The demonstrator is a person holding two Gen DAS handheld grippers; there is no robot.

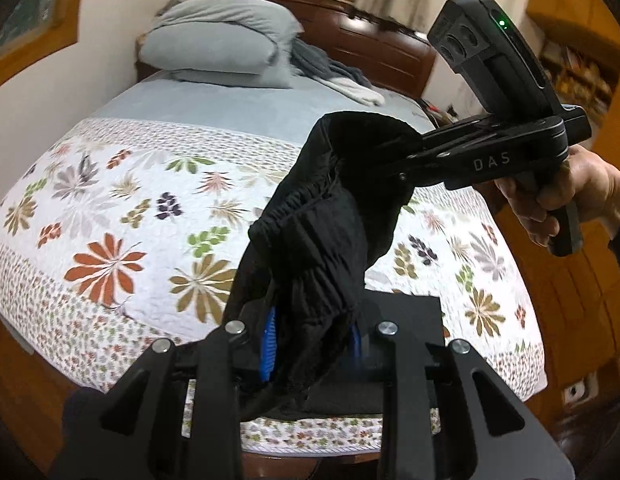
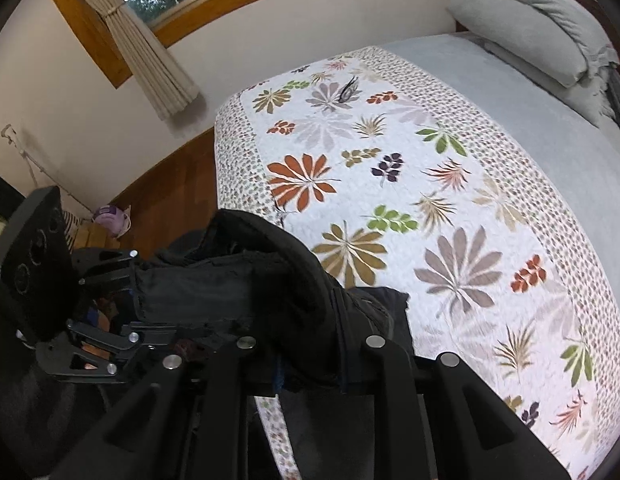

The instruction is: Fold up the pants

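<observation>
Black pants (image 1: 318,224) with an elastic waistband hang in the air above the foot of the bed, stretched between both grippers. My left gripper (image 1: 314,336) is shut on one end of the waistband, blue pads (image 1: 268,340) just showing. My right gripper (image 1: 394,148) is shut on the other end, up and to the right, held by a hand (image 1: 570,196). In the right wrist view the pants (image 2: 277,276) bunch over my right gripper (image 2: 310,364), and my left gripper (image 2: 129,304) holds them at the left. The rest of the pants hangs below, mostly hidden.
The bed has a white floral quilt (image 1: 129,216) and a grey sheet (image 1: 237,104). Grey pillows (image 1: 217,36) and loose clothes (image 1: 342,76) lie at the wooden headboard (image 1: 370,40). A curtained window (image 2: 149,52) and wood floor (image 2: 169,196) lie beyond the bed.
</observation>
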